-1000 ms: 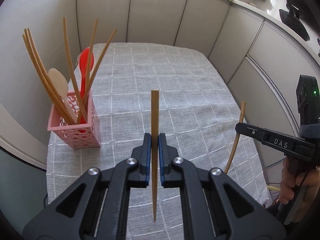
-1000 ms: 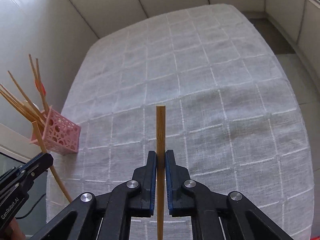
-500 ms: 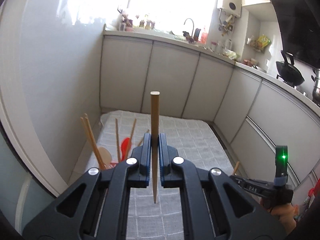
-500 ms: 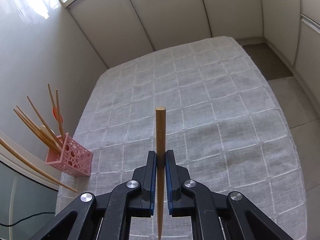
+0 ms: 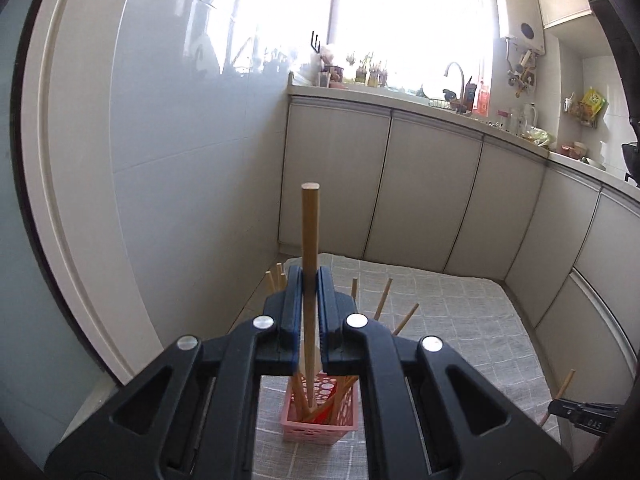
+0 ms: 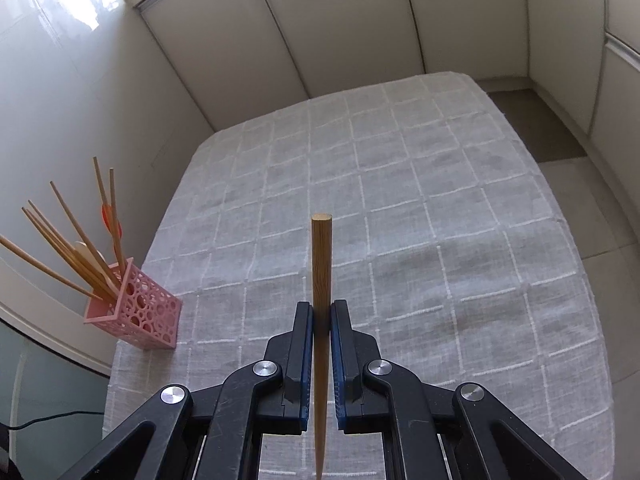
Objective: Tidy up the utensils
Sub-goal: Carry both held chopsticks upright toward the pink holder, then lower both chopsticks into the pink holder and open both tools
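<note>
While the lower end of the chopstick (image 5: 310,248) pinched in the left gripper (image 5: 310,280) is being lost among the other sticks below the jaws, its tip is appearing to reach down into the pink holder (image 5: 320,412), though whether it is touching the bottom cannot be told. The holder is being largely hidden in the left wrist view by the gripper's body, and only its lower part and a few stick ends are being seen. In the right wrist view the pink holder (image 6: 134,308) is being shown standing upright at the near left edge of the grey checked tablecloth (image 6: 400,220), and it is being filled with a leaning bundle of wooden chopsticks (image 6: 76,244), a pale wooden spoon (image 6: 90,252) and a red utensil (image 6: 108,216) that is mostly being covered by the sticks. A second chopstick (image 6: 321,264) is being clamped between the pressed-together jaws of the right gripper (image 6: 321,312), over the near part of the cloth and well apart from the holder; its pointed end is being cut off by the bottom of the frame. At the far right of the left wrist view, only the tip of the right gripper (image 5: 580,420) is being caught at the frame edge.
</note>
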{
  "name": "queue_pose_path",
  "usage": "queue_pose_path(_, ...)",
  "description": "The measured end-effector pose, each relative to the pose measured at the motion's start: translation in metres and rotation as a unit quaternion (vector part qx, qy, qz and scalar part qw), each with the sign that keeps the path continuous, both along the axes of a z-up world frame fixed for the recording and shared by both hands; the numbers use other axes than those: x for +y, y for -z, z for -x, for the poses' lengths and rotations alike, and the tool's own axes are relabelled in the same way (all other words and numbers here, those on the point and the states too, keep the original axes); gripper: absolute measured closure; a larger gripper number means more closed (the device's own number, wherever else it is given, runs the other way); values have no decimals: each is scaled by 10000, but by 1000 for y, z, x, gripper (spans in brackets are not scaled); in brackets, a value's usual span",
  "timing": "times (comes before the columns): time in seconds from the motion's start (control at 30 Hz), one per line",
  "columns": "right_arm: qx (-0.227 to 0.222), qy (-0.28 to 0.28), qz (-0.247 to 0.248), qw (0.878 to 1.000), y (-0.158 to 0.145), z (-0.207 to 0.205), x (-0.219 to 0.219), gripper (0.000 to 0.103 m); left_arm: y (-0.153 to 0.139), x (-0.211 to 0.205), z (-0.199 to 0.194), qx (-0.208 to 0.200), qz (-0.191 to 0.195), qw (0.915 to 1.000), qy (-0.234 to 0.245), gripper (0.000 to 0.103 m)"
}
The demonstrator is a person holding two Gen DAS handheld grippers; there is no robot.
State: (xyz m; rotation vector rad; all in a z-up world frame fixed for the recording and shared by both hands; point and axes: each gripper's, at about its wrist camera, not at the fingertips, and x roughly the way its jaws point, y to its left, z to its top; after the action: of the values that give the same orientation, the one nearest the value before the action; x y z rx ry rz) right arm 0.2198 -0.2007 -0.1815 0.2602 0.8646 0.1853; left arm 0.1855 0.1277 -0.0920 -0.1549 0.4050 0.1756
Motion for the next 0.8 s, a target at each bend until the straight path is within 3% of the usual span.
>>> queue_pose_path(0.27, -20, -4, 7, 10000, 0, 1, 1, 96, 29, -1, -20, 627, 86, 9979, 104, 95)
queue_pose_path(0.33, -45, -12, -2, 10000, -1, 2, 1, 96, 31, -1, -16, 704, 189, 9973, 80, 86)
queue_pose_path(0.4, -89, -18, -18, 10000, -3, 3, 1, 96, 28, -2, -7, 658, 274, 9974, 97, 63)
queue_pose_path(0.47, -148, -69, -20, 9999, -8, 4, 3, 96, 25, -1, 1, 627, 287, 9976, 56, 52)
queue_pose_path(0.63, -446, -240, -123, 9986, -32, 11, 17, 96, 35, 9, 15, 933, 524, 9942, -115, 46)
queue_pose_path(0.8, -961, -585, -41, 9936, -72, 16, 59, 96, 48, 22, 26, 1257, 760, 9891, -115, 41)
